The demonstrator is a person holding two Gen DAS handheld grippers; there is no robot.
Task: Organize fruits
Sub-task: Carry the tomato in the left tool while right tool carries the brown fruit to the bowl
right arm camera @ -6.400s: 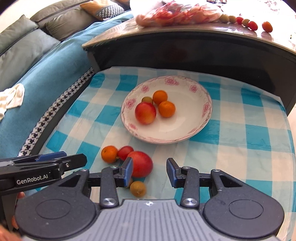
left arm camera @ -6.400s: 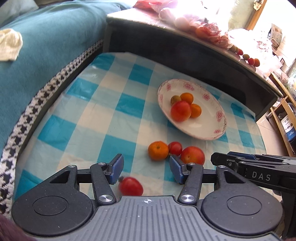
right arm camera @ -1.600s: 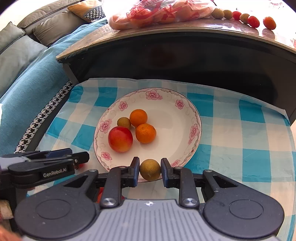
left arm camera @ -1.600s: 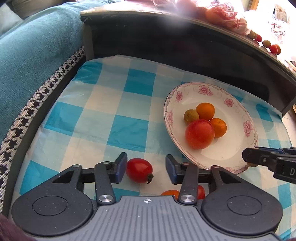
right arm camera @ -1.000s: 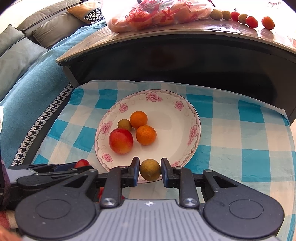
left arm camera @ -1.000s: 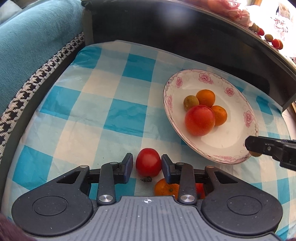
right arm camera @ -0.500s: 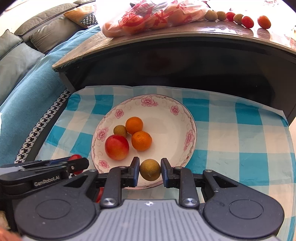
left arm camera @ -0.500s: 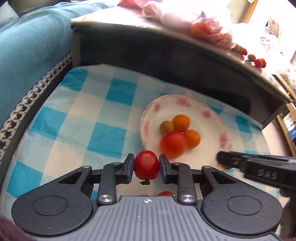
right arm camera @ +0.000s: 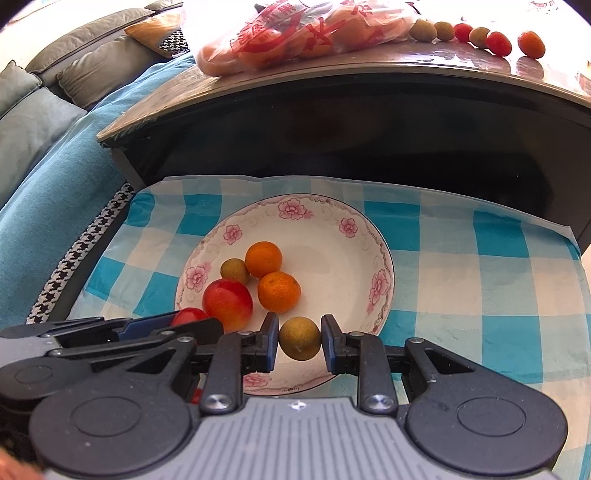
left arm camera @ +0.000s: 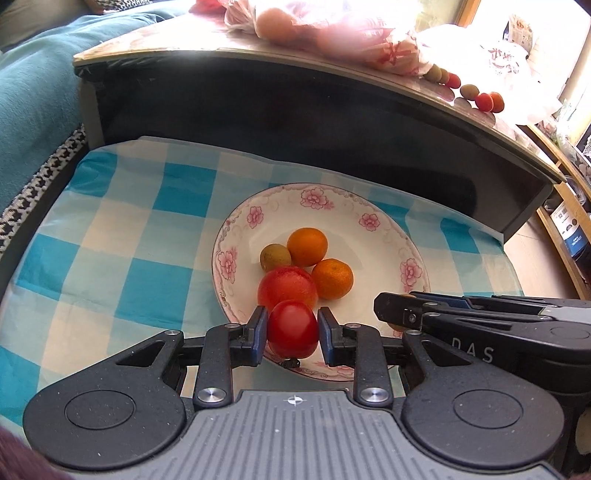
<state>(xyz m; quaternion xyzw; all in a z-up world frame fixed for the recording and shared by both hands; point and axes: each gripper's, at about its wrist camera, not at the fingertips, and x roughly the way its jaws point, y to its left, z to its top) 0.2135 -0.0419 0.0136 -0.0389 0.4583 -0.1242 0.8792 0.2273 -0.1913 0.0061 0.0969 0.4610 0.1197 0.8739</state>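
Blue-and-white checked cloth (right arm camera: 480,266) covers the low surface; teal sofa throw with a black-and-white houndstooth border (right arm camera: 66,206) along its left edge, grey cushions (right arm camera: 33,122) beyond. Along the cloth's far edge, a dark curved table with a glossy top (right arm camera: 369,122) carrying a red-printed plastic bag of fruit (right arm camera: 295,33) and, to the right of it, a row of small green, red and orange fruits (right arm camera: 480,35). White plate with pink flower rim (right arm camera: 354,236) sits mid-cloth, slightly left of centre, holding a small green-brown fruit (right arm camera: 234,270), a red-yellow apple-like fruit (right arm camera: 227,302) and two oranges (right arm camera: 263,258). Left gripper (left arm camera: 291,328) pinches a red cherry tomato (left arm camera: 291,328) between its blue pads, over the plate's near-left rim, just in front of the apple-like fruit; jaws just finished closing on it. Right gripper (right arm camera: 299,338) is clamped on a round olive-green fruit (right arm camera: 299,338), over the plate's near rim, just in front of the nearer orange. In the right wrist view the left gripper's fingers sit just left of the right one, tomato tip visible against the apple-like fruit.
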